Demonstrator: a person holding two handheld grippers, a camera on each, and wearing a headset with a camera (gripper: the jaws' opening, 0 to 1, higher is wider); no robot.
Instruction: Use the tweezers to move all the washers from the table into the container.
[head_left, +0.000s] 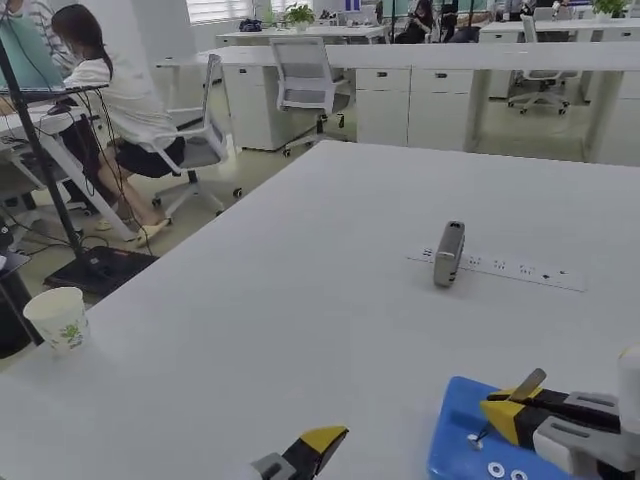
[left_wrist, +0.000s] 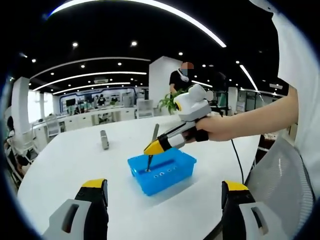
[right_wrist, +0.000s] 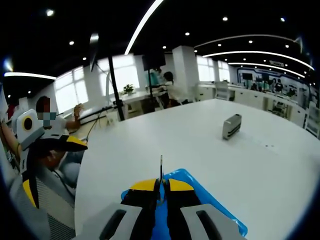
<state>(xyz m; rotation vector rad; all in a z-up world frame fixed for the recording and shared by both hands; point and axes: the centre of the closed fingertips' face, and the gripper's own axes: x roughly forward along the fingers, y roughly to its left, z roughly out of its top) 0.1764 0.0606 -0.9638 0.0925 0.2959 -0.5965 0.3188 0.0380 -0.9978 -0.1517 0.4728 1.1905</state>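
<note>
right tongs (left_wrist: 152, 147) clamped on the tweezers (left_wrist: 149, 162), tips down in the blue container (left_wrist: 150, 186) on the table (left_wrist: 70, 155); washers (left_wrist: 164, 174) lie inside. left tongs (left_wrist: 164, 185) wide apart.

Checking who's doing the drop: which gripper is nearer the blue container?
Right. The right gripper is above the container, its tweezers reaching into it; the left gripper is off to its side, apart.
</note>
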